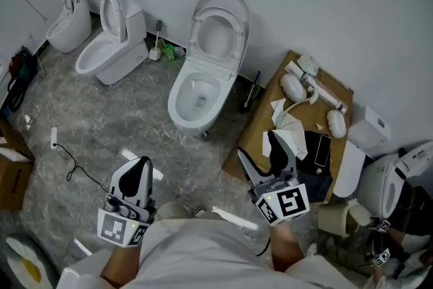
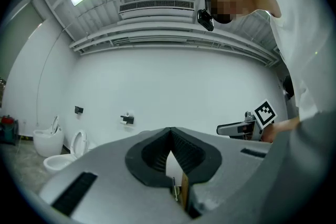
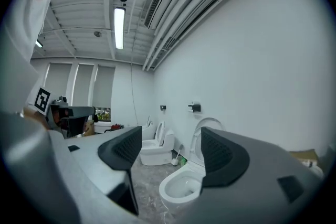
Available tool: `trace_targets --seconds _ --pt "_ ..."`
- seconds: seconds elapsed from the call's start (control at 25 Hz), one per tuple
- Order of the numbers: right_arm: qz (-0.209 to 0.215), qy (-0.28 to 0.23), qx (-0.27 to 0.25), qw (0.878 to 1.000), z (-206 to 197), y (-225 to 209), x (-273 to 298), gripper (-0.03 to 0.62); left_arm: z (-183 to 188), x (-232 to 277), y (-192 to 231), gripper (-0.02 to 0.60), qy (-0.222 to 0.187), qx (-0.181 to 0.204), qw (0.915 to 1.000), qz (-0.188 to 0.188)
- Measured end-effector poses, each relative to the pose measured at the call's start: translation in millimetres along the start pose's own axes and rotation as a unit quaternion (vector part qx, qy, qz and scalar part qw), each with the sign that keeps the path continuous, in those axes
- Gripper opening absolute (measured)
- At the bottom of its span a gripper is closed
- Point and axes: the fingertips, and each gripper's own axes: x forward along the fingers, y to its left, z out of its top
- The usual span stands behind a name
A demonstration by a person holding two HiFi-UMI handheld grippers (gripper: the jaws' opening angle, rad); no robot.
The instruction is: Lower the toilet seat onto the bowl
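A white toilet stands against the far wall, its bowl uncovered and its seat raised upright with the lid behind it. The right gripper view shows the same bowl and raised seat beyond the jaws. Both grippers are held low near the person's body, well short of the toilet. My left gripper is shut with nothing between its jaws. My right gripper is open and empty, pointing toward the bowl.
A second toilet and a third fixture stand at the far left, with a toilet brush between the toilets. A cardboard sheet with white parts lies at right. A cable and a box lie at left.
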Motion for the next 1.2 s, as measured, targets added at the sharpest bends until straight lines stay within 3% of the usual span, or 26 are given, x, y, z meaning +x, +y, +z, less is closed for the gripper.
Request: trace_targets --seconds 0.36,0.64,1.0,1.2 --pt "0.000 0.032 -0.009 0.999 -13 -8 51 0.351 -19 30 49 0.005 0.016 -0.015 0.9998 0.005" --pt "-0.017 0.073 -0.017 0.997 -23 -31 157 0.351 -45 132 121 0.005 0.018 -0.049 0.9978 -0.041" --pt "-0.042 0.108 -0.038 0.992 -13 -70 329 0.350 -43 261 249 0.005 0.018 -0.050 0.9941 -0.095" --pt "-0.049 0.128 -0.045 0.990 -14 -93 362 0.350 -42 315 268 0.005 0.009 -0.064 0.9923 -0.106"
